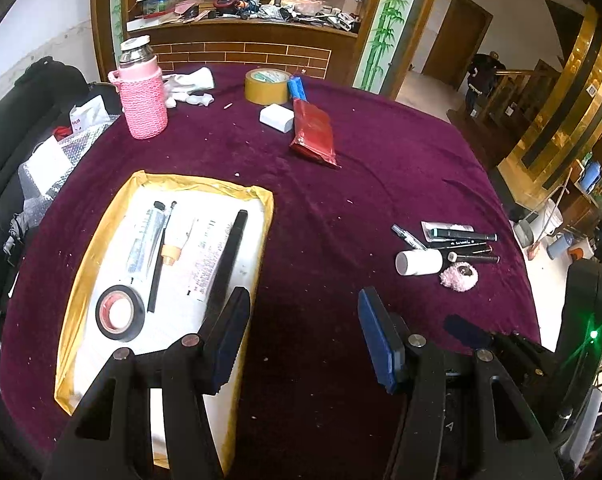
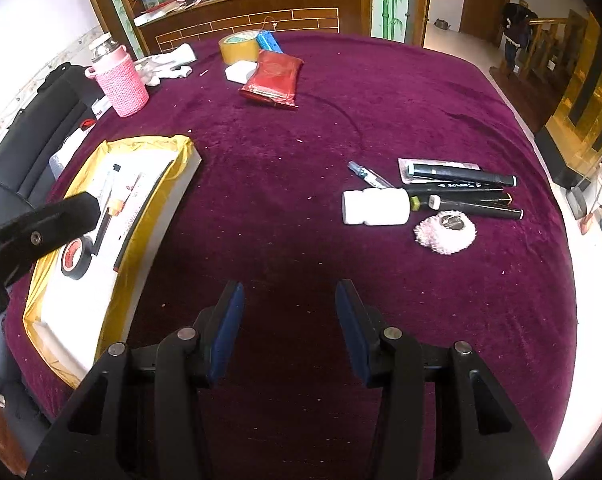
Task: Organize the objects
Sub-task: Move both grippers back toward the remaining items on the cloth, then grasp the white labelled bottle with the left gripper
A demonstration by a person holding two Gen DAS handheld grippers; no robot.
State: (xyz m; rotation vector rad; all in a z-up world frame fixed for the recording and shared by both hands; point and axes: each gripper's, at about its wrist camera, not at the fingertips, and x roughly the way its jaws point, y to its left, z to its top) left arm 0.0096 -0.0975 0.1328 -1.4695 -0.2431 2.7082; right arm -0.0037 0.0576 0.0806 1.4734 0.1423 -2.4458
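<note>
a round counter [image 2: 341,120] draped in purple velvet. near its left edge lies a shallow tray [image 1: 81,280] lined in yellow, already holding tubes, a pen and a tape roll [image 1: 120,313]. toward the right edge, well apart from the tray, sits a loose cluster: a white bottle [image 2: 375,207] on its side, dark markers [image 2: 467,179] just beyond it, a small syringe [image 2: 368,175] and a pink fluffy puff [image 2: 445,234].

the bottle looks light, rigid and smooth, likely to roll; a grip across its round body seems safest. the markers are thin, stiff and slippery, best pinched at mid-length. the puff is soft and would squash anywhere.

the right gripper [image 2: 289,326] hovers over bare velvet near the front edge, angled steeply down, fingers partly spread and holding nothing. the left gripper [image 1: 305,336] hangs between tray and cluster, also tilted down, fingers partly spread and empty, one finger over the tray's near corner.
</note>
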